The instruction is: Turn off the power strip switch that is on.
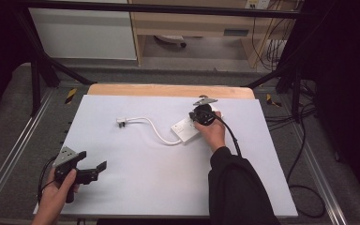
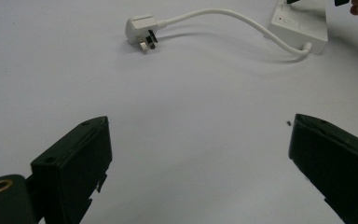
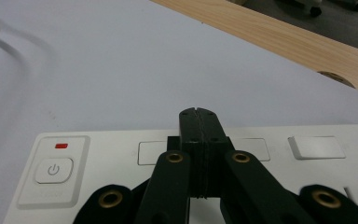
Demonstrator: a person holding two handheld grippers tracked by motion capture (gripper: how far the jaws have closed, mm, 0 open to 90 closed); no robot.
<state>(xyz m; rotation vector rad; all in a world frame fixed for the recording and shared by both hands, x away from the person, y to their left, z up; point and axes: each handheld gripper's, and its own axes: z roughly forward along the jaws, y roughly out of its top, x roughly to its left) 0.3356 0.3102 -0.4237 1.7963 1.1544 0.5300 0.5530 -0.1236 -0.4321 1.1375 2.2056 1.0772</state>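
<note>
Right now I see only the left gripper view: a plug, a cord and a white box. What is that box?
Observer: A power strip; the right gripper view shows its power button under a red mark.
Operator: Where's the other gripper?
Observer: The right gripper is over the strip's top, jaws shut together with nothing between them.
Operator: And where am I?
Observer: In the high view the left gripper sits near the table's front left corner, well apart from the plug.

The only readable sign is a power symbol on the white button (image 3: 53, 170) of the power strip (image 3: 307, 172); no words, brands or numbers show.
</note>
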